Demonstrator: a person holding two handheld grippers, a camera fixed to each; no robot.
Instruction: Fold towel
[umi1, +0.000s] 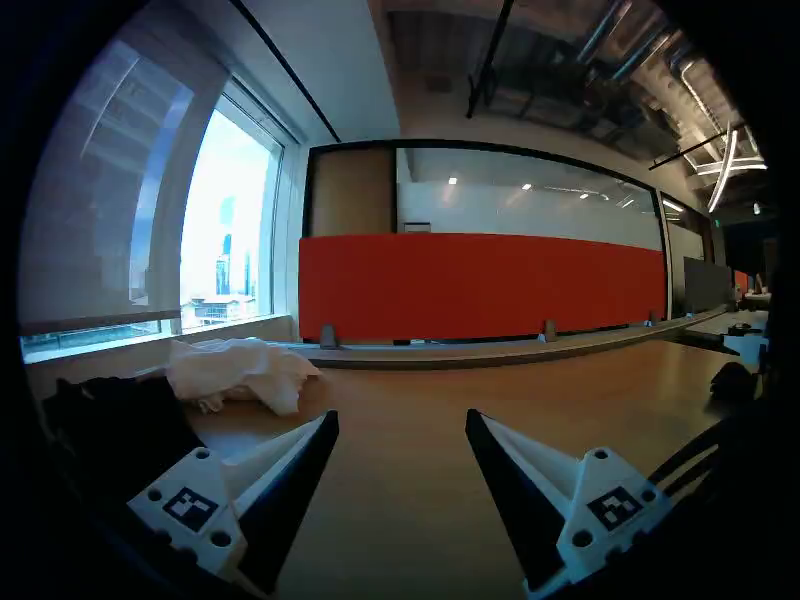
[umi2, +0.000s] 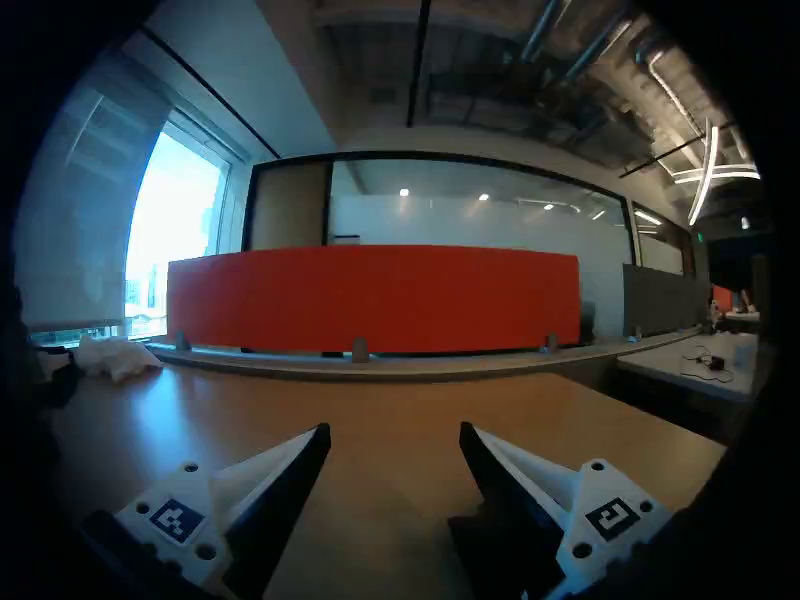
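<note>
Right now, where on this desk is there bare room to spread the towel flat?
The wide bare stretch of desk ahead of the left gripper, bordered by the red divider behind and the crumpled towel on the window side. The desk ahead of the right gripper is bare too. It is crowded at that end, where the towel lies beside a dark object.

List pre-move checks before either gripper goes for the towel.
1. Left gripper open and empty: ok.
2. Right gripper open and empty: ok.
3. Towel located, on the table near the window: ok.
4. Towel lying flat for folding: not ok, it is crumpled in a heap.
5. Towel corners identifiable: cannot tell.
6. Dark object beside the towel, clear of it: cannot tell.
</note>
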